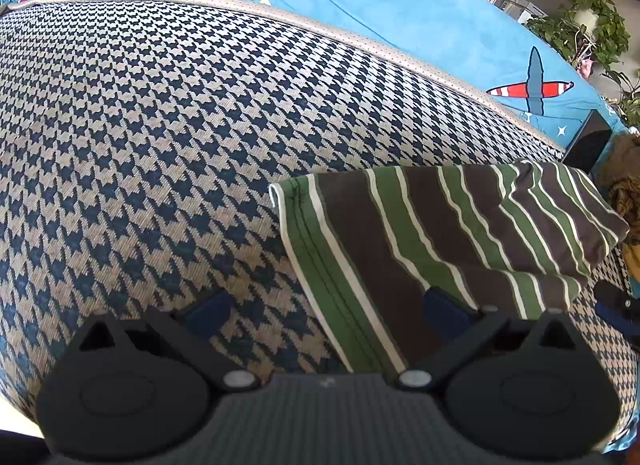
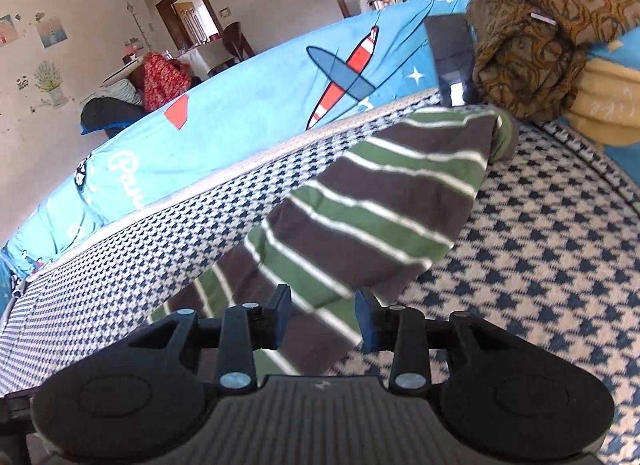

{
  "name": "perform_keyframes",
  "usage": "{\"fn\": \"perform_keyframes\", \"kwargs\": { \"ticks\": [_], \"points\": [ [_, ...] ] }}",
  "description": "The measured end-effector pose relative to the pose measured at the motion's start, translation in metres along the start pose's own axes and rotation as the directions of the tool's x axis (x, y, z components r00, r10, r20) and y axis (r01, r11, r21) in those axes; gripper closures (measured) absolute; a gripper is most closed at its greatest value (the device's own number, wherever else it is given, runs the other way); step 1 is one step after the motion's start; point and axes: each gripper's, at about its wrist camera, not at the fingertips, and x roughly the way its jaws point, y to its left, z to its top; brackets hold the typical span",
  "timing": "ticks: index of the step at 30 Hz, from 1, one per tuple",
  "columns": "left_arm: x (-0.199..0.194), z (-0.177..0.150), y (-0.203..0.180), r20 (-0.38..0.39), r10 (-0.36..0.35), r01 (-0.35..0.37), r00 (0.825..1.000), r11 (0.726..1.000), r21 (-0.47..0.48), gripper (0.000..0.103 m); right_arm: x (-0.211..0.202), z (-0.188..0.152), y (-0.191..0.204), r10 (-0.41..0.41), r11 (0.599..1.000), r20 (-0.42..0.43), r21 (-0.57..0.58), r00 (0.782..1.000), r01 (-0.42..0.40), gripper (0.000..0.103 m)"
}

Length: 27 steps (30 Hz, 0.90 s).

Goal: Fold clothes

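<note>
Checked cushion (image 1: 140,125) holds the striped shirt (image 1: 440,233), folded flat near its edge. Your left gripper (image 1: 324,313) is wide, your right gripper (image 2: 322,317) partly open; neither pinches cloth, so I think you let go.

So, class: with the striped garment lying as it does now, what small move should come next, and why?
Probably lower the left claw onto the striped garment hem and close: its jaws stand wide open, gripping nothing, with the hem edge running between them on the houndstooth cushion.

black grippers (image 2: 322,317), blue pads (image 2: 366,319), silver screws
</note>
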Motion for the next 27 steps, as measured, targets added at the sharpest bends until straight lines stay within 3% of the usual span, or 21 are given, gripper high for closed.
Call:
{"fn": "perform_keyframes", "kwargs": {
  "ticks": [6,15,19,27],
  "points": [
    [-0.008,-0.01,0.003,0.015,-0.007,0.007,1.0,1.0,0.003,0.0,-0.002,-0.038,0.01,0.113,0.994,-0.091,0.02,0.989,-0.112,0.068],
    [-0.024,-0.02,0.01,0.024,-0.036,0.037,0.999,0.999,-0.017,0.0,-0.001,-0.075,0.018,0.317,0.946,-0.191,0.135,0.929,-0.295,0.068],
    [-0.031,-0.022,0.011,0.026,-0.064,0.064,0.998,0.998,-0.026,0.0,-0.001,-0.084,0.032,0.344,0.939,-0.23,0.08,0.911,-0.334,0.068],
    [-0.04,-0.026,0.018,0.034,-0.076,0.077,0.996,0.996,-0.033,0.0,0.014,-0.097,0.043,0.401,0.915,-0.253,0.149,0.881,-0.374,0.068]
  ]
}}
